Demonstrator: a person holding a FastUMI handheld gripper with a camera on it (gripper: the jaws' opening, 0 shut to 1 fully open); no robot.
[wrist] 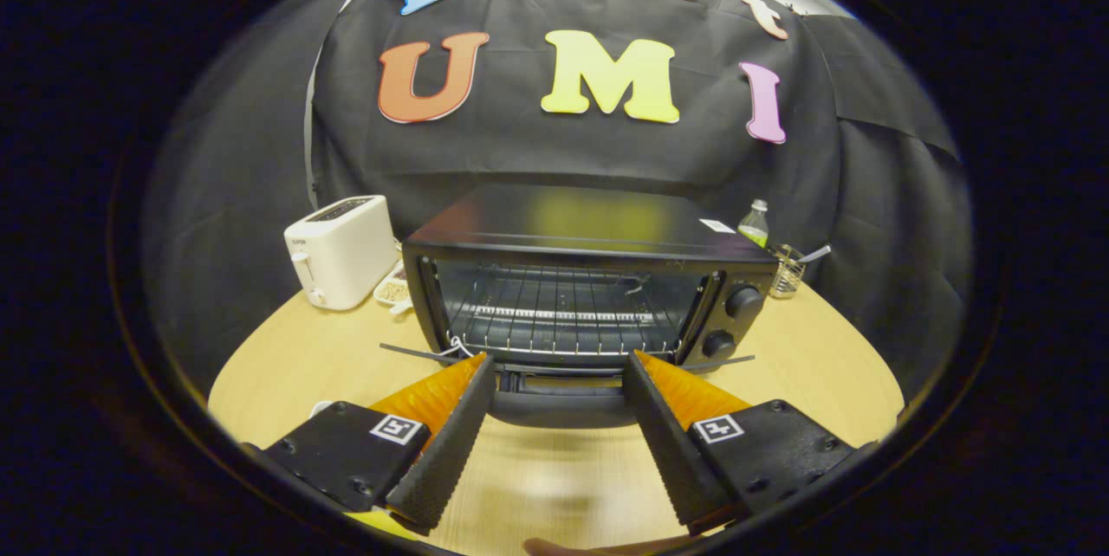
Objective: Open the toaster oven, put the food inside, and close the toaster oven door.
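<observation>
A toaster oven (pixel 589 279) stands at the middle of the table (pixel 823 357), its door (pixel 563 400) dropped open toward the gripper (pixel 559 363), whose fingers are spread wide and grasp nothing. The hinged door looks stiff and light, best taken at its front lip. A toaster (pixel 342 250) stands near the table's left edge.

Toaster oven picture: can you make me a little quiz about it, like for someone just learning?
1. True or false: the toaster oven has its door shut.
2. What stands beside the oven, on the left? A) a white toaster B) a kettle C) a frying pan
3. Fill in: the gripper fingers are spread ____ in front of the door, holding nothing.
Key: 1 false; 2 A; 3 open.
</observation>
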